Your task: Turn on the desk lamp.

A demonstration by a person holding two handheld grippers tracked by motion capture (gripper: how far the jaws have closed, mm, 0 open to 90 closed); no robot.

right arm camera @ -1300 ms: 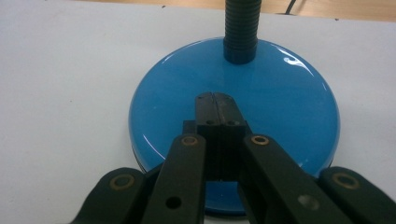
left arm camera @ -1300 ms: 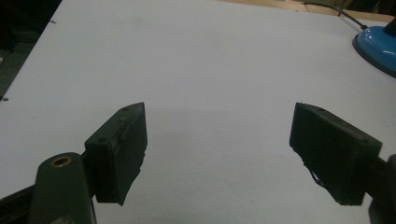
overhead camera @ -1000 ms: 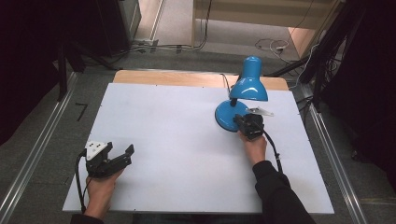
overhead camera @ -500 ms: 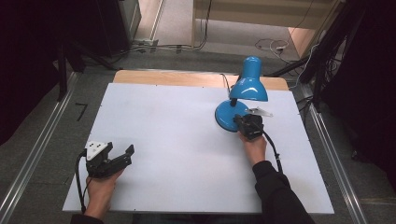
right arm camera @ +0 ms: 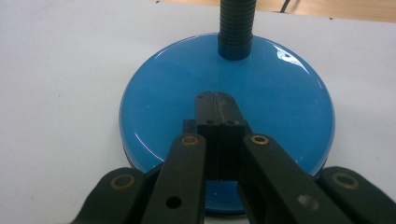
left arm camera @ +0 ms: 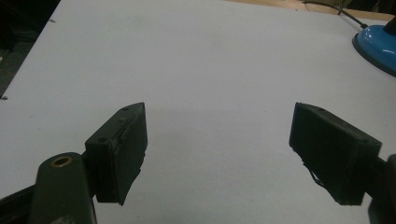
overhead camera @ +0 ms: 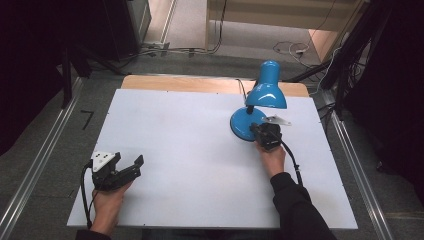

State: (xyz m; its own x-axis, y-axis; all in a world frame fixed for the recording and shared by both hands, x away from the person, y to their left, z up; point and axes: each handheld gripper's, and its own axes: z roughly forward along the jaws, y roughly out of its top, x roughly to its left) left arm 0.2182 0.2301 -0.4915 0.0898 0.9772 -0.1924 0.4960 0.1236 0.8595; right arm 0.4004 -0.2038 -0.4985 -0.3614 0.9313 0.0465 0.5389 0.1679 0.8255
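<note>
A blue desk lamp (overhead camera: 265, 92) stands at the back right of the white table (overhead camera: 190, 145), its round base (right arm camera: 261, 88) glossy and its black ribbed neck (right arm camera: 236, 28) rising from the base. My right gripper (right arm camera: 215, 100) is shut, jaws pressed together with nothing between them, and its tip rests over the lamp base (overhead camera: 242, 124). In the high view that right gripper (overhead camera: 257, 129) sits at the base's near edge. My left gripper (overhead camera: 131, 167) rests near the front left corner, open, its two pads (left arm camera: 126, 144) wide apart over bare table.
The lamp's cord (overhead camera: 241, 90) runs off the back edge over a wooden strip (overhead camera: 200, 84). Metal rails (overhead camera: 40, 160) flank the table on both sides. A corner of the lamp base (left arm camera: 378, 42) shows at the far right of the left gripper view.
</note>
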